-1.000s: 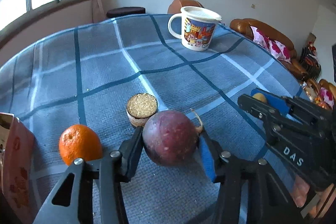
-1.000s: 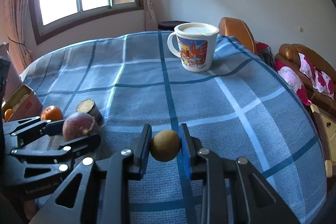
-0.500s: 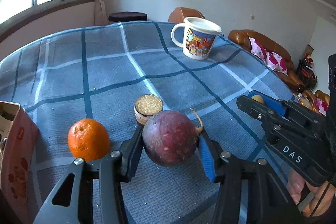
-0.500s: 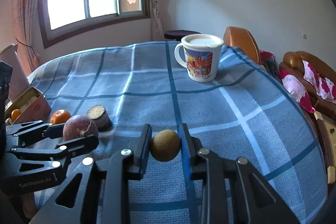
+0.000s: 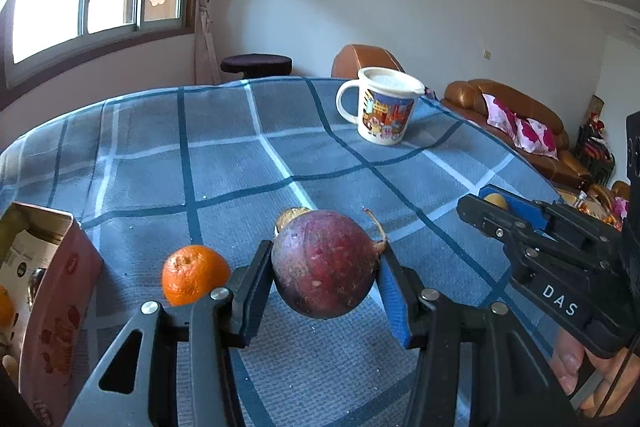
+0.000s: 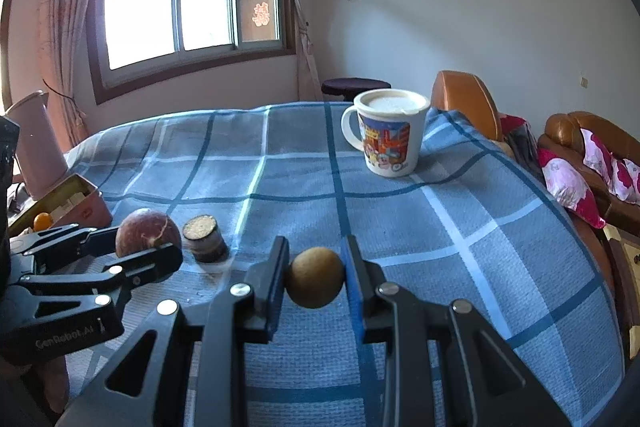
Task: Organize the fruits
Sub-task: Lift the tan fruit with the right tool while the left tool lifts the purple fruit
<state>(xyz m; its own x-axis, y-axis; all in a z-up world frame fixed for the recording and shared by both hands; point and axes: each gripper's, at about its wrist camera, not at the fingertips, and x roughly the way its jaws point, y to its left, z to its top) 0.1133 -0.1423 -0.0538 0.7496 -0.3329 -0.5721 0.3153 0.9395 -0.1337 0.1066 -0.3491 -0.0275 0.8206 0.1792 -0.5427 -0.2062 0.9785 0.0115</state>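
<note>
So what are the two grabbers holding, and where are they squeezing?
The left gripper squeezes the big purple fruit by its two sides. The right gripper squeezes the small brown fruit by its sides too.

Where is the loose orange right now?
In the left wrist view, the round orange sits on the blue checked tablecloth, lower left, between the pink box and the left gripper.

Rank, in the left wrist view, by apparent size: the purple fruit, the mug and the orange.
1. Purple fruit, but it sits nearest the camera, in the left gripper, so this may mislead.
2. Mug, though farthest away.
3. Orange.
</note>
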